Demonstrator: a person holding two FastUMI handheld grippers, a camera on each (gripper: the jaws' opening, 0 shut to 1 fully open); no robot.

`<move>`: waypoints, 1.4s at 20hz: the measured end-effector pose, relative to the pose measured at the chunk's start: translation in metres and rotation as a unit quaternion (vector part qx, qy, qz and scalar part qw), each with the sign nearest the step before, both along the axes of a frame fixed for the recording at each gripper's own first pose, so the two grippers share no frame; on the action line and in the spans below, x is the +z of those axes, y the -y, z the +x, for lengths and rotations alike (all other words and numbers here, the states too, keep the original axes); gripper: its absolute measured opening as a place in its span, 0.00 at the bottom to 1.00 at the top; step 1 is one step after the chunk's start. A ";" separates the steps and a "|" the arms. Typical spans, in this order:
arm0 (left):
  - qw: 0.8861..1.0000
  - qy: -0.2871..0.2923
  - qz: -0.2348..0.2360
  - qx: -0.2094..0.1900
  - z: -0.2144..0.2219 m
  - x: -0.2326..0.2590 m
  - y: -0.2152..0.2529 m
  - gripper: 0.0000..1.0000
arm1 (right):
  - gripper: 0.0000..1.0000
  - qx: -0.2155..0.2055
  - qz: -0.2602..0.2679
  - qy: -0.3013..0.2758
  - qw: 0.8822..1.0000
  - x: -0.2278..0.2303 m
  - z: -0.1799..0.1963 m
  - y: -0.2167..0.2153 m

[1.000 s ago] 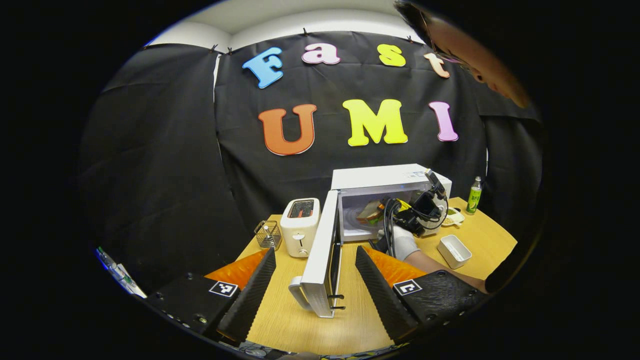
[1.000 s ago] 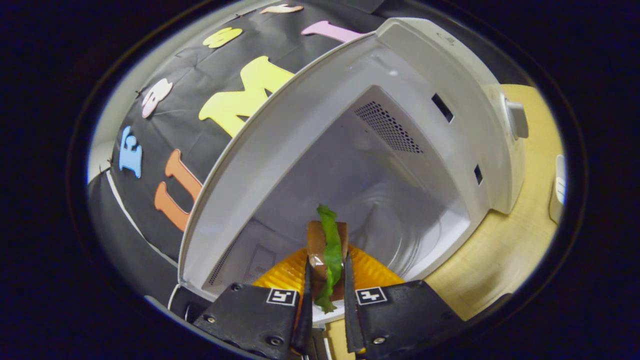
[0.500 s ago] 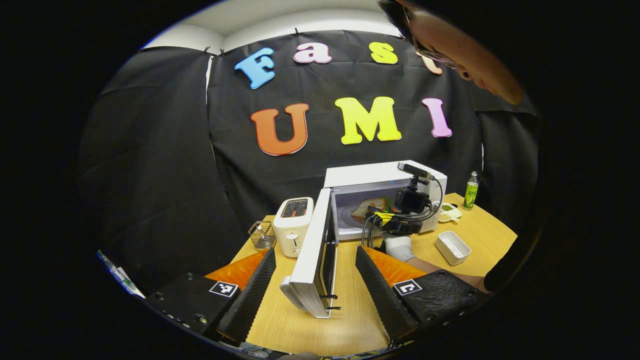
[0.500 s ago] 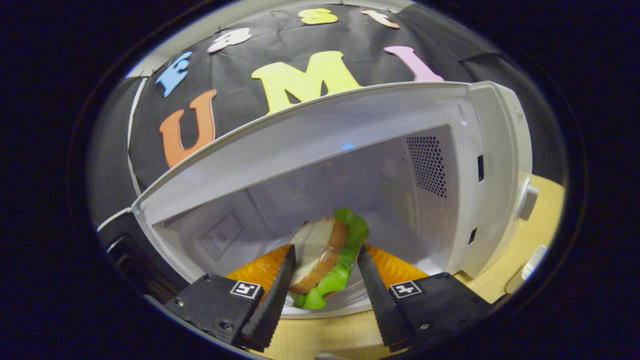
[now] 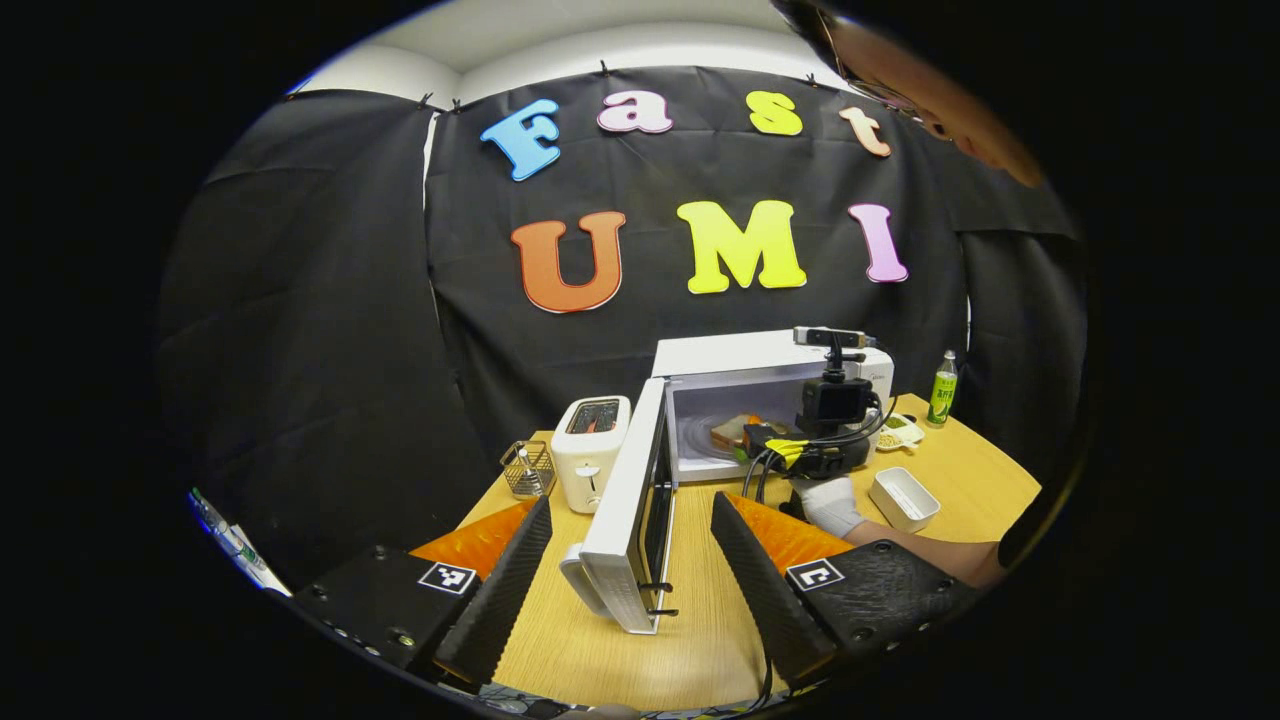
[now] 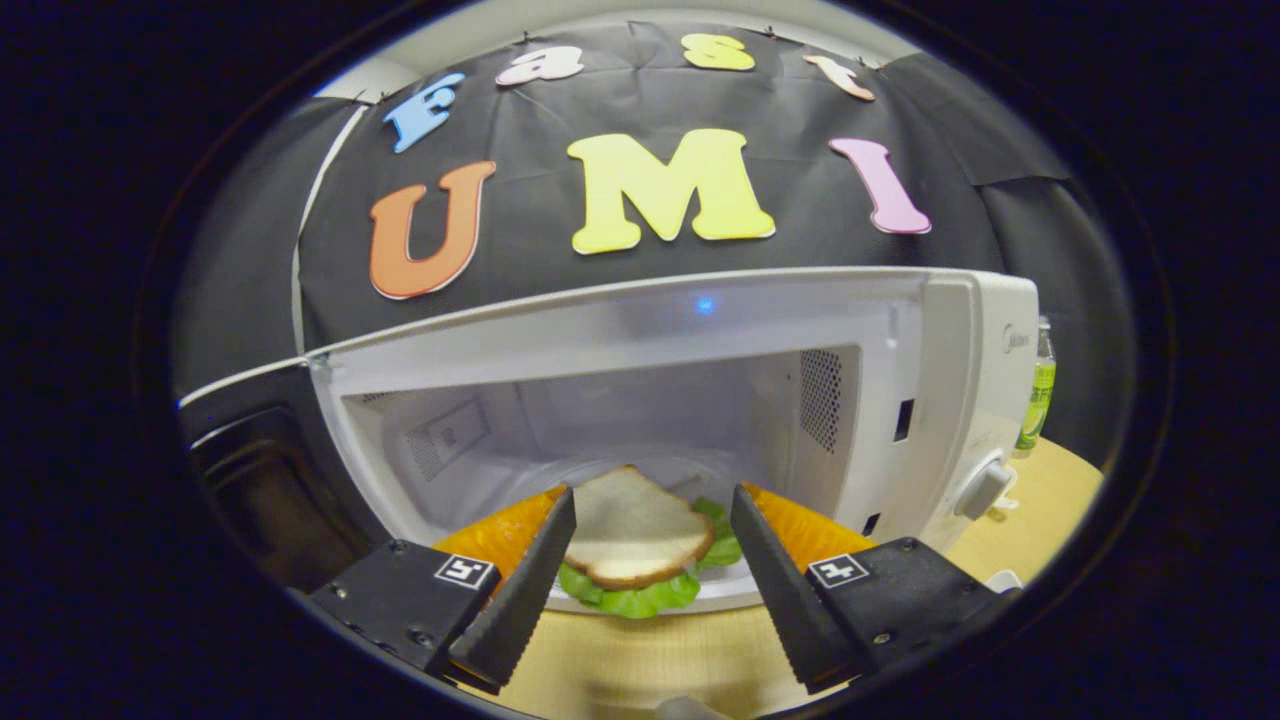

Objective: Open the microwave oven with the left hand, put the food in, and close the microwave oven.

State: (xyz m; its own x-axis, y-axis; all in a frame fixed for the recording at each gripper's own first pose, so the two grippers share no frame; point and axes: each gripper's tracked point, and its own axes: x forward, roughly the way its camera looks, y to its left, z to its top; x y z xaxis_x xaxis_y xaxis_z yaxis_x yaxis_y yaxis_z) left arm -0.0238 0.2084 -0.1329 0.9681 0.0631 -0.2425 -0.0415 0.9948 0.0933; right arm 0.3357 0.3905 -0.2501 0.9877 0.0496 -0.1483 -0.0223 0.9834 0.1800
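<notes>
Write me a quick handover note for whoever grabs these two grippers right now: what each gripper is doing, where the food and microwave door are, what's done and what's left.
Left gripper: open, holding nothing, facing the edge of the open microwave door.
Right gripper: open, at the mouth of the microwave, not gripping the sandwich.
Sandwich: lying flat inside the microwave.
Done: door opened, food in.
Left: pull the right gripper clear, then close the door.

Sandwich inside open microwave on the surface.
Door swung out leftward; toaster left of it, wire basket further left; tray and, seemingly, a bottle to the right.
</notes>
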 end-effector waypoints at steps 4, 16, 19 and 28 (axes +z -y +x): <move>1.000 0.016 -0.003 0.000 0.000 0.014 -0.002 0.97 | 0.99 0.032 -0.001 0.033 0.999 0.060 -0.036 0.008; 0.998 0.046 -0.008 0.041 0.008 0.031 -0.035 0.96 | 0.92 0.068 -0.080 0.048 0.993 0.196 -0.163 0.149; 0.997 0.055 -0.009 0.055 0.014 0.031 -0.046 0.96 | 0.92 0.047 -0.087 0.045 0.994 0.220 -0.192 0.199; 0.995 0.036 -0.022 0.091 0.018 -0.006 -0.086 0.58 | 0.92 -0.007 -0.080 0.033 0.996 0.247 -0.262 0.275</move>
